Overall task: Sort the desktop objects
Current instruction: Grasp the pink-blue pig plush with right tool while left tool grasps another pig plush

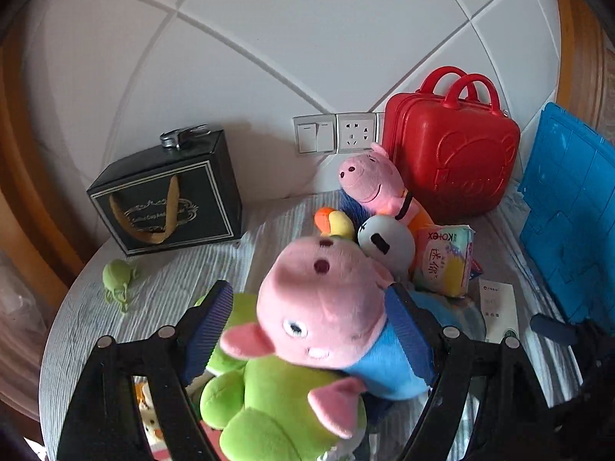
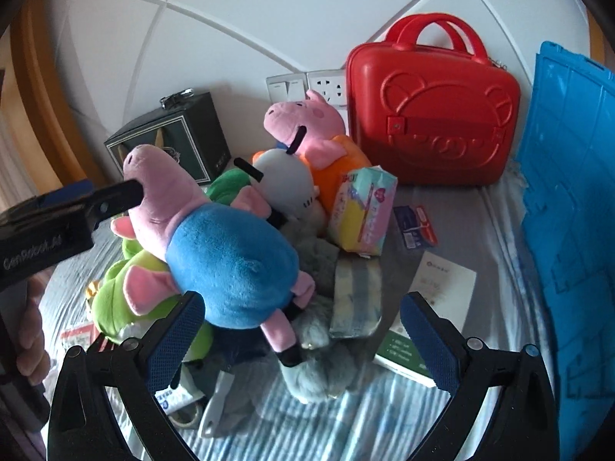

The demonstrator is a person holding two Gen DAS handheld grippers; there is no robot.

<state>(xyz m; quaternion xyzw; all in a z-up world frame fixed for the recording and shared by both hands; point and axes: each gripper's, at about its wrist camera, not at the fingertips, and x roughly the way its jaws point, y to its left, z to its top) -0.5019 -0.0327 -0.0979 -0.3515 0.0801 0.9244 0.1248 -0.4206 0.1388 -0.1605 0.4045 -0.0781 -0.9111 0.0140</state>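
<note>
A blue-shirted pig plush (image 1: 326,307) is clamped at the head by the left hand-held gripper (image 1: 319,330).
The right hand-held gripper (image 2: 300,330) is held wide and empty beside a red case (image 2: 434,115).

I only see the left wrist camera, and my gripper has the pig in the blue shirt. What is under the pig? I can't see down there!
Observer: A grey furry plush lies below the blue-shirted pig, by its feet.
Operator: Is the other gripper holding a toy too?
Observer: No, the right gripper is open, with nothing pinched.
Operator: Who is holding my gripper?
Observer: A person's hand grips the left gripper by its handle.
</note>
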